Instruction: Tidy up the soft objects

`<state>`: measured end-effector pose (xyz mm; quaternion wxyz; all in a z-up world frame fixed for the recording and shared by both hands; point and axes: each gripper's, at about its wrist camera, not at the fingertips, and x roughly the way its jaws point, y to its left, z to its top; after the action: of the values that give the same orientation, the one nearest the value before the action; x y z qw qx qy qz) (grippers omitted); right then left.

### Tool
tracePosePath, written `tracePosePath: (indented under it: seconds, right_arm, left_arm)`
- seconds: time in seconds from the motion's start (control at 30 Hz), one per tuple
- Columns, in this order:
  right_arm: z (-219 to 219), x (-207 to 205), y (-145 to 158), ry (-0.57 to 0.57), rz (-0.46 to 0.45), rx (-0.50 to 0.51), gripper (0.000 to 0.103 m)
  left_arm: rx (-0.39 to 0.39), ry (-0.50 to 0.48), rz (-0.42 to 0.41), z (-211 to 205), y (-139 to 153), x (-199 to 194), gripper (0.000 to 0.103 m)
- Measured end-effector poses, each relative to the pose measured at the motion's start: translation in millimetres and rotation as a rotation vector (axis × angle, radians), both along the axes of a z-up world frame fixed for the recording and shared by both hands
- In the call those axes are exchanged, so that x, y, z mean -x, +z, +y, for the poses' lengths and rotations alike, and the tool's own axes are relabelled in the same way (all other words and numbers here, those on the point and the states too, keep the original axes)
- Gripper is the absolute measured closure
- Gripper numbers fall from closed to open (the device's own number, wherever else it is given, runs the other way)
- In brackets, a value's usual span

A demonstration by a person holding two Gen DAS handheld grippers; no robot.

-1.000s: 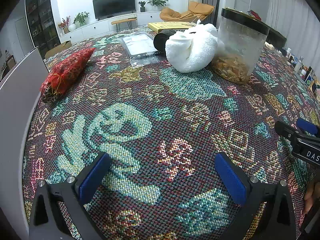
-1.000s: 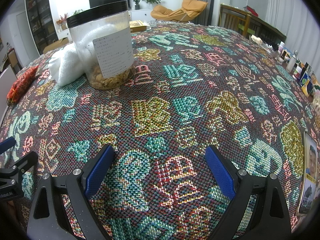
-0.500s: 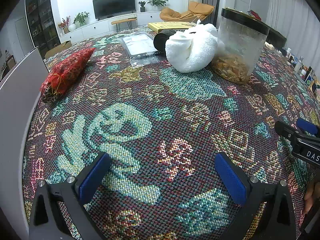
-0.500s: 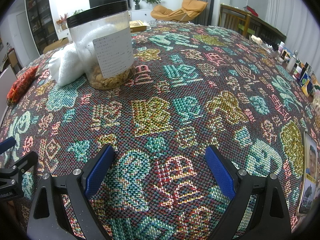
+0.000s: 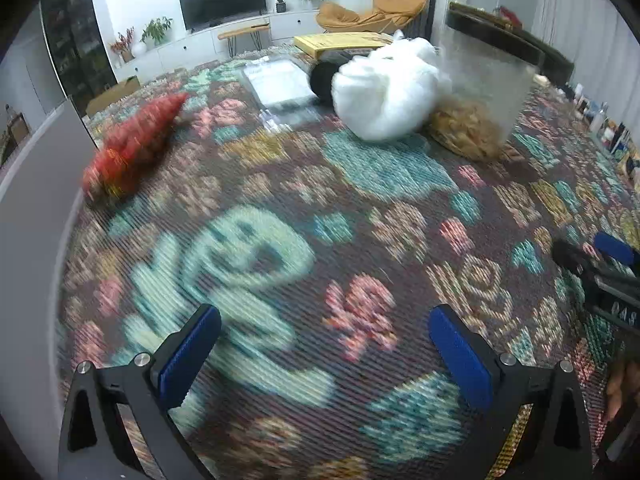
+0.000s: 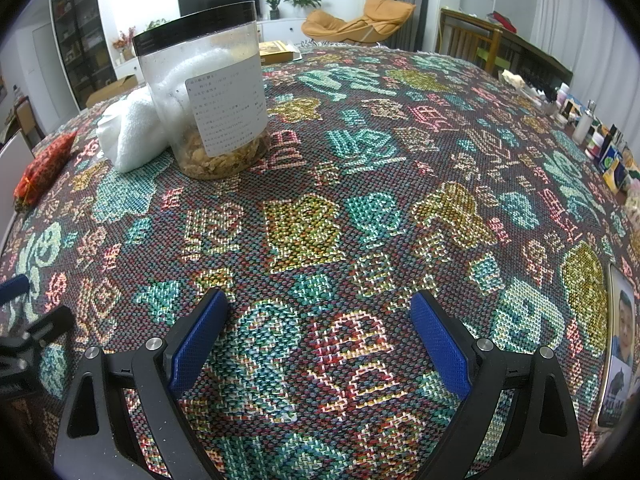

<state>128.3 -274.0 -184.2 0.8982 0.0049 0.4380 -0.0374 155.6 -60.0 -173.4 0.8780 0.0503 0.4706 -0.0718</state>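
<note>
A white soft towel bundle [image 5: 386, 92] lies on the patterned tablecloth, far ahead of my left gripper [image 5: 324, 328], which is open and empty. The same towel [image 6: 128, 132] shows at the far left in the right wrist view, behind the jar. A red patterned pouch [image 5: 134, 148] lies at the far left near the table's edge, and the pouch [image 6: 42, 168] is also at the left edge of the right wrist view. A black soft object [image 5: 320, 78] sits behind the towel. My right gripper [image 6: 318, 320] is open over bare cloth, holding nothing.
A clear plastic jar [image 6: 208, 100] with a black lid and dried contents stands beside the towel. A flat clear packet [image 5: 278, 84] and a yellow box [image 5: 340, 42] lie behind. Small bottles and boxes [image 6: 600, 140] line the right edge. A phone [image 6: 620, 356] lies at the right.
The left wrist view is now blurred and the scene has shifted slightly, so my left gripper has begun to move. The right gripper and its view are unchanged.
</note>
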Motion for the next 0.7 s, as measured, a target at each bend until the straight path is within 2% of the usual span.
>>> tracePosePath:
  seconds: [0.13, 0.23, 0.33, 0.47, 0.53, 0.57, 0.6, 0.67, 0.7]
  right_arm:
    - [0.0, 0.0, 0.0, 0.0, 0.0, -0.001, 0.009]
    - [-0.1, -0.1, 0.0, 0.0, 0.0, 0.0, 0.009]
    - [-0.1, -0.1, 0.1, 0.0, 0.0, 0.0, 0.009]
    - [0.1, 0.0, 0.1, 0.0, 0.0, 0.0, 0.009]
    - [-0.1, -0.1, 0.1, 0.0, 0.0, 0.0, 0.009]
    - [-0.3, -0.2, 0.1, 0.0, 0.0, 0.0, 0.009]
    - [0.0, -0.1, 0.0, 0.0, 0.0, 0.0, 0.009]
    - [0.1, 0.0, 0.1, 0.0, 0.0, 0.0, 0.009]
    - [0.0, 0.0, 0.1, 0.0, 0.0, 0.0, 0.009]
  left_arm:
    - [-0.051, 0.08, -0.102, 30.7, 42.8, -38.7, 0.0]
    - [-0.1, 0.18, -0.098, 67.7, 53.8, -84.6, 0.0]
    - [-0.114, 0.267, -0.018, 104.1, 40.8, -127.5, 0.0]
    - [-0.128, 0.315, 0.101, 131.0, 6.7, -161.5, 0.0]
    - [-0.076, 0.328, 0.155, 137.7, -9.3, -168.9, 0.0]
    - [-0.011, 0.342, 0.147, 144.7, -11.1, -169.2, 0.001]
    - [0.024, 0.36, 0.141, 150.1, -11.2, -168.6, 0.013]
    - [0.043, 0.384, 0.081, 156.2, -3.3, -161.1, 0.061]
    - [0.063, 0.372, 0.081, 156.7, -0.3, -158.9, 0.074]
